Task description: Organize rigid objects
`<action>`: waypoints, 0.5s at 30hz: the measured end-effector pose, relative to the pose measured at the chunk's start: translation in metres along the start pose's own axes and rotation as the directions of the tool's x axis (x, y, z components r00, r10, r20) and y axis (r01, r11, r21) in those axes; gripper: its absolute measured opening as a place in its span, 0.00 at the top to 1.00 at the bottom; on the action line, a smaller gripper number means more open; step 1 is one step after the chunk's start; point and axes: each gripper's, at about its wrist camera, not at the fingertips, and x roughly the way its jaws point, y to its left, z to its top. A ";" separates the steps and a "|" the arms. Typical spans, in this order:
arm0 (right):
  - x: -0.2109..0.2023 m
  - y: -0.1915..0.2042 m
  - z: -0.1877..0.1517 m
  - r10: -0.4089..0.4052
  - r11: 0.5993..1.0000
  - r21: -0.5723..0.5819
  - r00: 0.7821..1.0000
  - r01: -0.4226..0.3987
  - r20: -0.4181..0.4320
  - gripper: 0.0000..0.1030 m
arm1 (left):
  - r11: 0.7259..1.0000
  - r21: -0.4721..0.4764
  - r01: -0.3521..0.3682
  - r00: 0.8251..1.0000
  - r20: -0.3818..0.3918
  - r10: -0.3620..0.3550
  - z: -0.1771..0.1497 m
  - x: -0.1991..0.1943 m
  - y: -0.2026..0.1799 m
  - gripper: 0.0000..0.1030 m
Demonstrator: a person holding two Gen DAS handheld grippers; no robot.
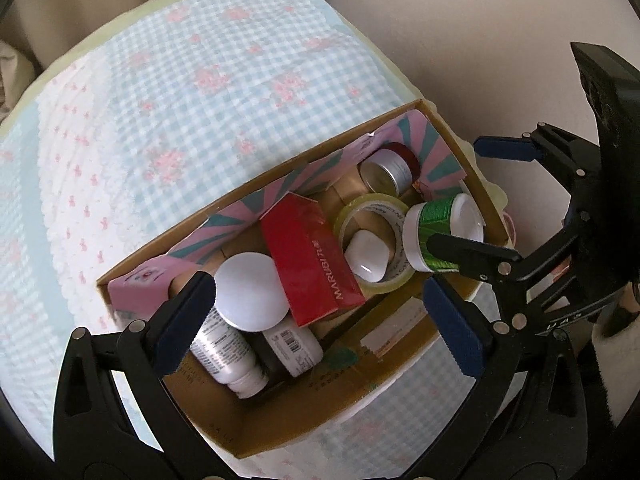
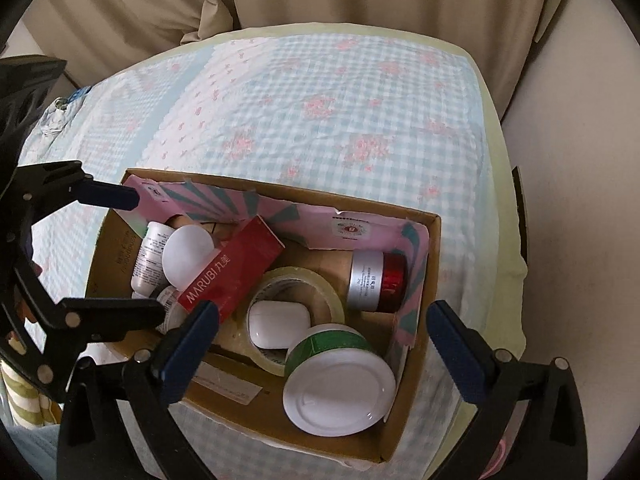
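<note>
Both the left gripper [image 1: 316,320] and right gripper [image 2: 324,344] hover spread wide, empty, over the cardboard box [image 2: 434,240] at lower centre (everything apparently packed inside already).

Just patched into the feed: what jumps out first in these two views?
A cardboard box packed with small items sits on the checked cloth. A red carton leans across its middle, beside a tape roll ringed around a small white case. The green-labelled white jar lies at the near right end. The left gripper and right gripper hover open above.
</note>
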 end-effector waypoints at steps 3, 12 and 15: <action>-0.004 0.004 -0.002 -0.005 1.000 0.004 1.000 0.005 -0.004 0.00 | 1.000 -0.002 0.003 1.000 0.016 -0.003 -0.004 -0.009 0.000 0.00; -0.051 0.045 -0.001 -0.055 0.998 -0.018 0.998 0.056 0.032 0.00 | 0.998 -0.054 0.013 0.992 0.123 -0.006 -0.045 -0.091 0.018 0.00; -0.078 0.075 0.006 -0.069 0.997 -0.015 0.996 0.070 0.051 0.00 | 0.995 -0.100 0.020 0.985 0.171 -0.003 -0.071 -0.139 0.035 0.00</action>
